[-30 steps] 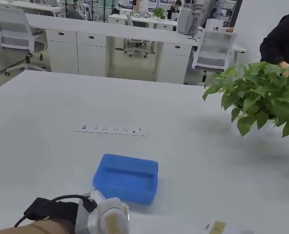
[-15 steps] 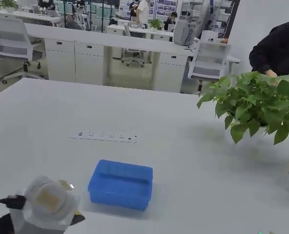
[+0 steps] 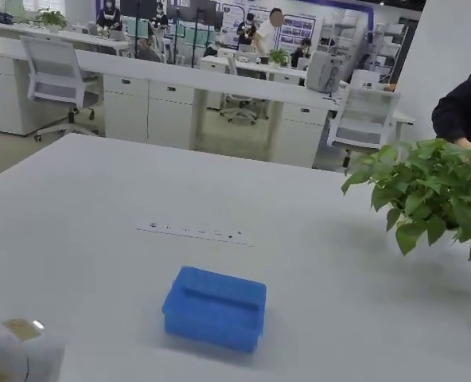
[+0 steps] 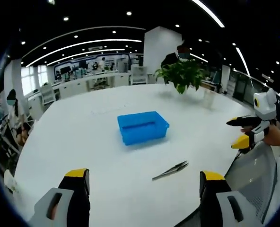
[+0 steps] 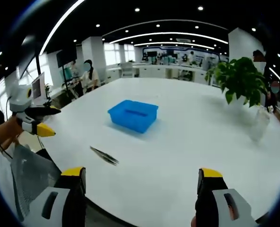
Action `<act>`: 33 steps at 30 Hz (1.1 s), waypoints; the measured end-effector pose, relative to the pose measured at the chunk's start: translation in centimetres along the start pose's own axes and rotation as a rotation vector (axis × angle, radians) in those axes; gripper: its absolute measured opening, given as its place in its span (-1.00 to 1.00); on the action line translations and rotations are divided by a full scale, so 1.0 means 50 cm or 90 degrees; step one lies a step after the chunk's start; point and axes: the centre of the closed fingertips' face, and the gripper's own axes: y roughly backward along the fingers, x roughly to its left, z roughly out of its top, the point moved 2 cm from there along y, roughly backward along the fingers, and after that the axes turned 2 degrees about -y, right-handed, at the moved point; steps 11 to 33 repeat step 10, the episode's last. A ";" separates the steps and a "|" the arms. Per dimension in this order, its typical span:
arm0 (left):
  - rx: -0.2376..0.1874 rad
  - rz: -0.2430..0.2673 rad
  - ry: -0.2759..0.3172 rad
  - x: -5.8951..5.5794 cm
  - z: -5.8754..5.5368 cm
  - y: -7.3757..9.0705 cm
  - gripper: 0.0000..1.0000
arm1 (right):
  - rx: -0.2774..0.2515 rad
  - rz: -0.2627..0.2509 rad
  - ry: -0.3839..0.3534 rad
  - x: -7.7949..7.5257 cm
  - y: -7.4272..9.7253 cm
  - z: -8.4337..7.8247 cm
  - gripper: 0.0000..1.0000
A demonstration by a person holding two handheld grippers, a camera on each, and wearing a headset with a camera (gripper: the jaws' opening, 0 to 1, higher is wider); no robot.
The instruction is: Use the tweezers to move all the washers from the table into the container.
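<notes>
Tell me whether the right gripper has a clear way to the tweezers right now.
Probably yes. The tweezers lie flat on the table just ahead of the right gripper, whose jaws stand open. Nothing sits between them, and the blue container is farther back.

1. The left gripper (image 4: 144, 176) has two black jaws, each capped with a bright yellow tip.
2. Behind each tip sits a pale grey plate cut with a dark oblong slot.
3. The right gripper (image 5: 141, 173) is built alike: black jaws, yellow tips, grey slotted plates.
4. Seen side-on off to the left gripper's right, the right gripper's jaws taper to points, the lower one yellow.
</notes>
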 end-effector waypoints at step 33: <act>0.030 0.023 -0.012 -0.001 -0.037 0.024 0.98 | 0.000 -0.022 -0.005 -0.017 0.005 -0.002 0.98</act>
